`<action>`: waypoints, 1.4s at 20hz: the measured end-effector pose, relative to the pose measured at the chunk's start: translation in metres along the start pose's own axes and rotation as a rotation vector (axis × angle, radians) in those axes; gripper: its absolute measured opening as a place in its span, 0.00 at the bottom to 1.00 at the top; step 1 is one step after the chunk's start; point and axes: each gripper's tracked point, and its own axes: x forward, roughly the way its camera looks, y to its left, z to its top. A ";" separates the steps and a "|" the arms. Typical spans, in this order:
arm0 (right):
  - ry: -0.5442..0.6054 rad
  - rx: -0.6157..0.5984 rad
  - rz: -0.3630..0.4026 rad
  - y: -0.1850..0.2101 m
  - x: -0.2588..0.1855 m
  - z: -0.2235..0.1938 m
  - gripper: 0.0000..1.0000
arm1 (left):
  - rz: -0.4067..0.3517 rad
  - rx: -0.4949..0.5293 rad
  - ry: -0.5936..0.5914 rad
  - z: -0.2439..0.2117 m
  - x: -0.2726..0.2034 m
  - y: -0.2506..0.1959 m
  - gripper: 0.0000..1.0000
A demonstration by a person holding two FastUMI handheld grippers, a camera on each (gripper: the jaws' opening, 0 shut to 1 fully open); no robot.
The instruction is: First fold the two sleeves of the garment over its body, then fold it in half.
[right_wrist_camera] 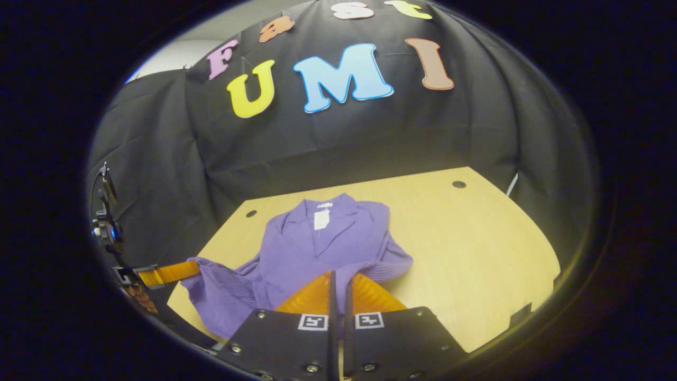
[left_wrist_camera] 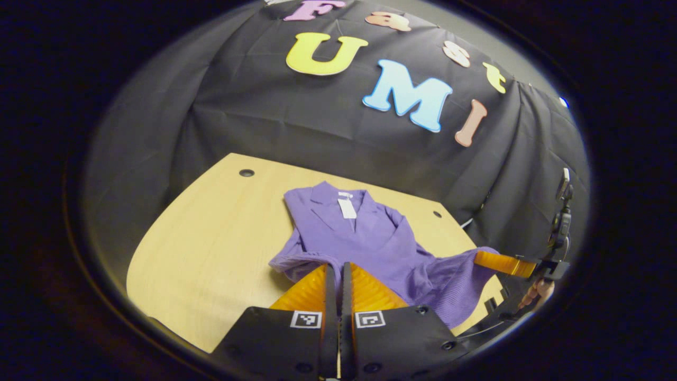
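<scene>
Shirt (left_wrist_camera: 365,238): lies on worktop (left_wrist_camera: 211,248), collar far side.
Left tool (left_wrist_camera: 339,275): pinching hem.
Right tool (right_wrist_camera: 339,283): pinching hem.
Risk: uneven lift could skew the fold; thin cloth may slip free.

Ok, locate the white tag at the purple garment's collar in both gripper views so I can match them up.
Left gripper view: the white tag hangs at the collar, just right of centre, above that view's own gripper.
Right gripper view: the tag sits at the collar, slightly left of centre.
Shared landmark: the purple garment lying on the wooden table.
</scene>
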 end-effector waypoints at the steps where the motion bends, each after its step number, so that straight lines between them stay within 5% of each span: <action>1: -0.011 -0.003 0.008 -0.002 0.006 0.012 0.04 | 0.011 -0.004 -0.016 0.012 0.004 0.004 0.09; 16: -0.057 0.008 0.045 -0.071 0.191 0.145 0.04 | 0.181 0.062 -0.164 0.168 0.180 0.041 0.08; 28: 0.015 0.011 0.052 -0.092 0.322 0.137 0.04 | 0.276 0.132 -0.119 0.160 0.307 0.071 0.09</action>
